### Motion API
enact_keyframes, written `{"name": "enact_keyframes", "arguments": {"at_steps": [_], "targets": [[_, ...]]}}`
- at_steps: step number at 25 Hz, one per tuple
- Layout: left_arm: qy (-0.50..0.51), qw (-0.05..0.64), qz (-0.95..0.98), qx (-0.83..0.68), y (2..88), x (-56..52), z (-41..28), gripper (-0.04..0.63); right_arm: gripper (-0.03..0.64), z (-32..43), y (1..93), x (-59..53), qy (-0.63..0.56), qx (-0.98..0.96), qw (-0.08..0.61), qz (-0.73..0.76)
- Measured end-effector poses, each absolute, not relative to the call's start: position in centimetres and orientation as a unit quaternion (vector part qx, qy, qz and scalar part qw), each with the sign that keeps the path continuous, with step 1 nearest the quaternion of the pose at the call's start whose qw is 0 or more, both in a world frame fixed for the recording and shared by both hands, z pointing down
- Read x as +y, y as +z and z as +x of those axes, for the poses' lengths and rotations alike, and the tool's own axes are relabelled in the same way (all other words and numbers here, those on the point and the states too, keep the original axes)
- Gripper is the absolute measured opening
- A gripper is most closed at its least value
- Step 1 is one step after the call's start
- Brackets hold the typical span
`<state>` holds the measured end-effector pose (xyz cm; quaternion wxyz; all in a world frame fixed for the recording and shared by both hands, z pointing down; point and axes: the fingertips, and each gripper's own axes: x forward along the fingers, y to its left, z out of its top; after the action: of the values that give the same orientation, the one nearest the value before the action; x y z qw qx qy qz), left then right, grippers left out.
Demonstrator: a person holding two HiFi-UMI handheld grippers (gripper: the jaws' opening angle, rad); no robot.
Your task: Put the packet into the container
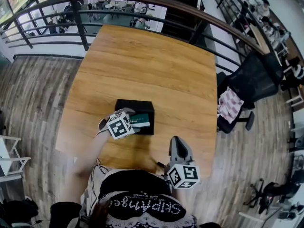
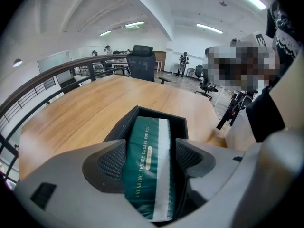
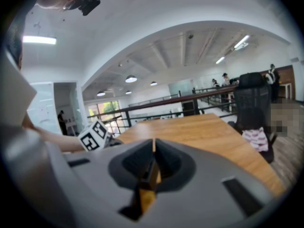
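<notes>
Grey left gripper (image 2: 151, 156) clamps the green-and-white plastic packet (image 2: 146, 139), poised over the open black square container (image 1: 134, 106) near the wooden table's (image 1: 142, 56) front edge. Seemingly only lowering and release remain. Right gripper (image 1: 176, 145) hovers closed and empty.

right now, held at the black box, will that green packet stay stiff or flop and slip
Probably soft: the green packet bulges below where the left gripper clamps it. Its wrapper looks glossy, so it may slip, though the textured pads should help. Flat-sided, it likely will settle in the black container, not roll.
</notes>
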<state>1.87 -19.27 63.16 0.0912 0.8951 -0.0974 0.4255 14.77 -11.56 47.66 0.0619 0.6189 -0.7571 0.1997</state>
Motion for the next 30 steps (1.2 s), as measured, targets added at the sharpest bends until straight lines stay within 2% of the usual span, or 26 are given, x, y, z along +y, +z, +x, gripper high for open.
{"name": "enact_keyframes", "arguments": {"at_steps": [13,22,30], "targets": [[0.396,0.060,0.904,-0.150,59.4,-19.8,0.4,0.347,0.037,14.4,47.4,-11.2,0.196,-0.763,0.055,0.613],[0.293,0.057,0.930,-0.214,53.9,-21.1,-0.5,0.345,0.037,13.8,46.6,-11.4,0.189,-0.771,0.053,0.606],[0.226,-0.001,0.936,-0.270,48.0,-21.0,-1.0,0.344,0.038,13.1,45.5,-11.2,0.175,-0.779,0.040,0.600]]}}
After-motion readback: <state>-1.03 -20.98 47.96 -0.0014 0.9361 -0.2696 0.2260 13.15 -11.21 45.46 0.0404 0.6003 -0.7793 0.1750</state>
